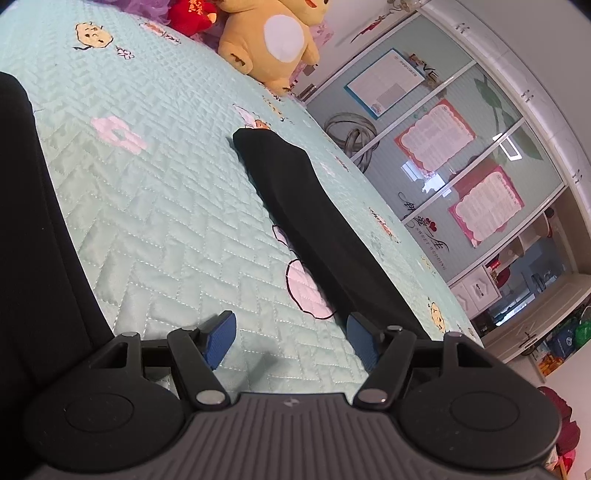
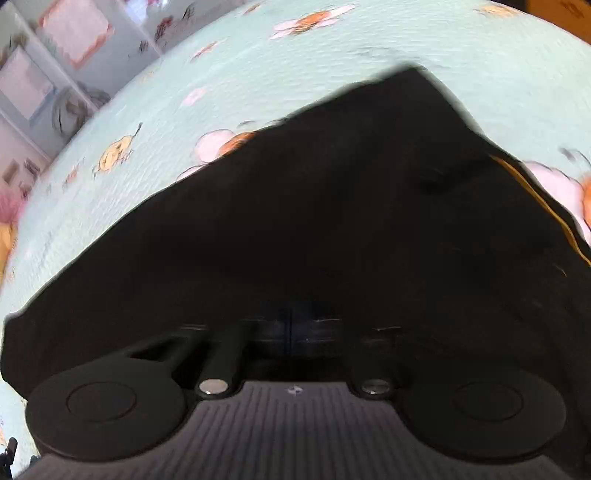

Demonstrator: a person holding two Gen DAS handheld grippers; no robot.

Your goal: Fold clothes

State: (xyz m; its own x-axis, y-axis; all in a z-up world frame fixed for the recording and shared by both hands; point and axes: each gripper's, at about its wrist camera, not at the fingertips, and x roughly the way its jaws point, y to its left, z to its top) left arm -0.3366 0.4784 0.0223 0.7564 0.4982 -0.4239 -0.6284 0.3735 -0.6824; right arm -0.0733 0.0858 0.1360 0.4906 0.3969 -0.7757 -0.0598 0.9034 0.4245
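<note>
The black garment (image 2: 314, 221) lies spread over the bed (image 1: 166, 206). The right tongs (image 2: 291, 328) look pinched shut on its near edge, probably to lift it for folding; the left tongs (image 1: 291, 341) gape empty over the quilt.

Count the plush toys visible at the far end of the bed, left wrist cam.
2, maybe more. A yellow plush sits at the top centre on the quilt; a red plush sits just left of it, cropped by the frame. Something purple beside that may be a third.
</note>
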